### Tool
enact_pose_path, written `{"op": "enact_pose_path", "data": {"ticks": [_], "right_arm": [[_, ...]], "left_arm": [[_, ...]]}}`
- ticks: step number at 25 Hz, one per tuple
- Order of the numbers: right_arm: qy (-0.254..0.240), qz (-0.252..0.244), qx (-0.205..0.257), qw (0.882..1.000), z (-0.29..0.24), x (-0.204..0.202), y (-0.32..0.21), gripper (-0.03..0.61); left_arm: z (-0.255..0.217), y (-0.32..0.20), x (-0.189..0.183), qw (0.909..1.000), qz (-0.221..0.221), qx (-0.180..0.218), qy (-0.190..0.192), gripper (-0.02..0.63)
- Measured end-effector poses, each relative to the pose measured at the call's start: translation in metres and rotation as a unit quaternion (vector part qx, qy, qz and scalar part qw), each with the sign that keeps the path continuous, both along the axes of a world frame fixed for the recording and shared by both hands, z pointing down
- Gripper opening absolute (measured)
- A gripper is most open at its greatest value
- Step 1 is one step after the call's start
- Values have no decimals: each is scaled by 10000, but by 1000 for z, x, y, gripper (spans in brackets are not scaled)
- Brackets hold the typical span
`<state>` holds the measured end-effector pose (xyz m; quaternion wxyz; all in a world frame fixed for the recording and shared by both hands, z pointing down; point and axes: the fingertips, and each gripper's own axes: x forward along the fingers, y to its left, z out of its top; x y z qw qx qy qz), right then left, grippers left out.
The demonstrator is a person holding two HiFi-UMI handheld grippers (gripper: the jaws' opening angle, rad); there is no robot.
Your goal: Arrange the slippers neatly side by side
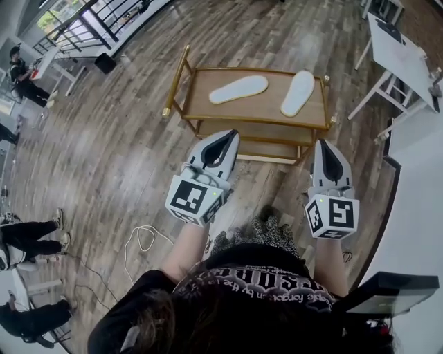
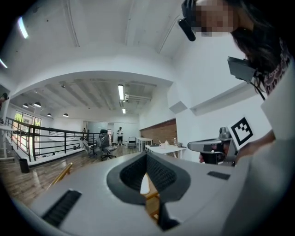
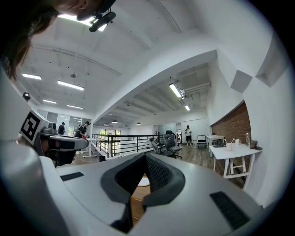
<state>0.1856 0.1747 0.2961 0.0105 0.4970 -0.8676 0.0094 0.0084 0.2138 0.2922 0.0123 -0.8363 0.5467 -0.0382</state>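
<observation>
a low wooden cart point(image 1: 271, 109) with a gold frame stands on the plank floor point(image 1: 118, 138), just beyond both grippers. on its top shelf lie two pale slippers, apart and not parallel: the left slipper point(image 1: 239, 89) lies nearly crosswise, while the right slipper point(image 1: 298, 92) angles toward the far right corner. the left gripper point(image 1: 230, 135) and right gripper point(image 1: 325, 145) hover by the cart's near edge, each with its jaws pressed together on nothing. a white table point(image 1: 401, 59) stands far right and a black railing point(image 1: 90, 21) far left. a pale cable point(image 1: 142, 238) loops on the floor near left.
</observation>
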Motion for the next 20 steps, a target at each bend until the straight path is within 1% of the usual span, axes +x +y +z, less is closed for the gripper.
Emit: {"op": "enact_pose_path", "data": {"ticks": [6,10,14,17,20], "right_arm": [[34,-159,-47,9999,3,2,-70,3],[50,-199,-122,9997,8,-3,-105,3],[68,-151,-244,9996,17,-11,-137,3],[88,-32,-298,9995,24,-19,-161,3],[73,213,-328,9992,30,-27,-190,3]], "left_arm": [[6,-63,2,9998,-183,-91,45,2],[5,-94,-6,9995,-316,-78,52,2],[11,-122,-19,9992,-371,-162,69,2],[16,-149,-31,9993,-293,-186,101,2],[24,-185,-41,9995,-67,-253,159,2]]}}
